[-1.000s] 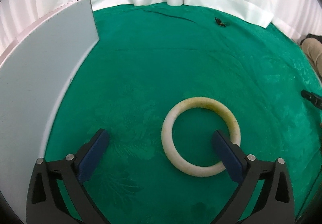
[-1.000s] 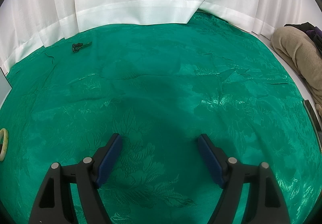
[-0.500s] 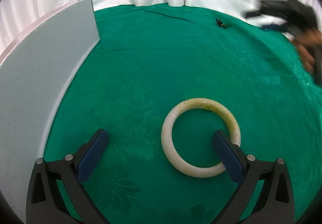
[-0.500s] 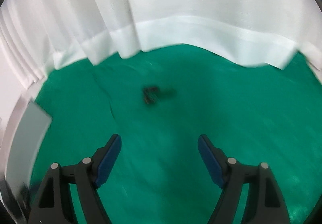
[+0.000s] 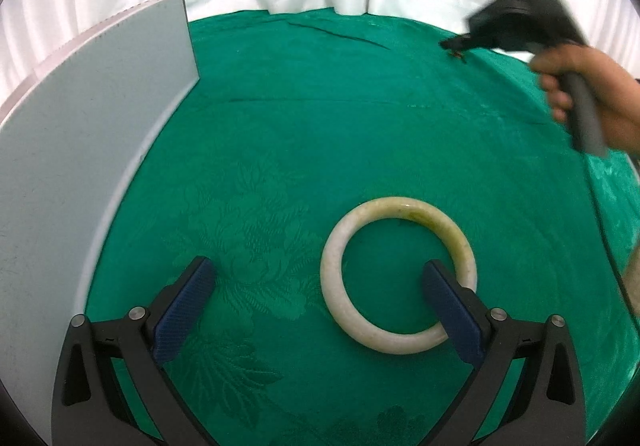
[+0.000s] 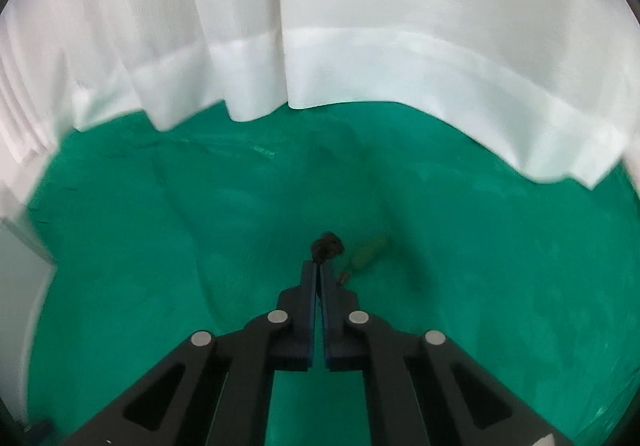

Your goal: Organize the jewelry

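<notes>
Right gripper (image 6: pixel 319 266) closed on dark cord (image 6: pixel 327 246); left gripper (image 5: pixel 316 282) open; thin cord may slip from a tip-only pinch.

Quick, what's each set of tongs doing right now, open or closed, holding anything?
Left tongs: open, empty; one finger sits inside the pale jade bangle.
Right tongs: closed on the small dark knotted cord piece.
</notes>
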Tool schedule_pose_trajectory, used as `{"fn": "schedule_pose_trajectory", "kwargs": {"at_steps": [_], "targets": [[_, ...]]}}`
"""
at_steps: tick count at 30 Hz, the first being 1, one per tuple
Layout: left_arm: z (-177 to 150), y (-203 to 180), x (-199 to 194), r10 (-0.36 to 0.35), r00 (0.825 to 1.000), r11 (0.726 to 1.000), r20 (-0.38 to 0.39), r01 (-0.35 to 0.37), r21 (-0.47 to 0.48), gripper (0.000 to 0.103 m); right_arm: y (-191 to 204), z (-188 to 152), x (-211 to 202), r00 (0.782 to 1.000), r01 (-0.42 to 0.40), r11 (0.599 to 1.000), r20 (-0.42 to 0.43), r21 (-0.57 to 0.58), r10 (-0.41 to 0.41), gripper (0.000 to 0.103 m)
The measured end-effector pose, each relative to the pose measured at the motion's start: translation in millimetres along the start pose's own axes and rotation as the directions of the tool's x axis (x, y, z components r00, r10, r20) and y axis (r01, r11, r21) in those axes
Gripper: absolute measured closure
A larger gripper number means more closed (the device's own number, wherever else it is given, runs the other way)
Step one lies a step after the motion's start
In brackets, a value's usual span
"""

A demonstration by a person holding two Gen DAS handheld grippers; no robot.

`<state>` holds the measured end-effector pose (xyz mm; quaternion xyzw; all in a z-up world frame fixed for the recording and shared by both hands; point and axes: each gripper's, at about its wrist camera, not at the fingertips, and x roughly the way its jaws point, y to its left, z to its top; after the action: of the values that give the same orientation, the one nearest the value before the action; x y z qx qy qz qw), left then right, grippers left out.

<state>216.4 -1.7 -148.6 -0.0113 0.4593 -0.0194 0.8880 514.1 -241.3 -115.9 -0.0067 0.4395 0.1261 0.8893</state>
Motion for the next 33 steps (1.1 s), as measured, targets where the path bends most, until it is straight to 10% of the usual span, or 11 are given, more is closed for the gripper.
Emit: {"fn": "schedule_pose_trajectory", "kwargs": {"at_steps": [13,24,26,28,33], "targets": [[1.0,-1.9,-0.3,0.01,1.0,1.0,-0.005,-0.01,0.01,0.001,-41.0,-157.8,-122.4,0.935,-0.298,0.922,-0.116,0.248,0.334,0.101],[0.8,-2.3,-0.4,0.013,1.0,1.0,-0.006,-0.013,0.011,0.001,12.4,-239.3,-167.8,0.993,-0.093,0.995,-0.074,0.021,0.094,0.095],[0.8,-2.2,-0.4,0.012,1.0,1.0,-0.006,-0.012,0.012,0.001,9.8,-245.7,-174.4,0.996,-0.068,0.997,-0.06,0.03,0.07,0.056],[0.8,-2.2,-0.4,0.012,1.0,1.0,-0.005,-0.012,0.012,0.001,11.1,-250.5,-181.8,0.999,-0.04,0.998,-0.028,0.049,0.042,0.038],[0.7,-2.3,-0.6,0.012,1.0,1.0,-0.005,-0.012,0.012,0.001,8.3,-261.1,-200.3,0.999,-0.031,0.997,0.019,0.065,0.03,0.038]]}}
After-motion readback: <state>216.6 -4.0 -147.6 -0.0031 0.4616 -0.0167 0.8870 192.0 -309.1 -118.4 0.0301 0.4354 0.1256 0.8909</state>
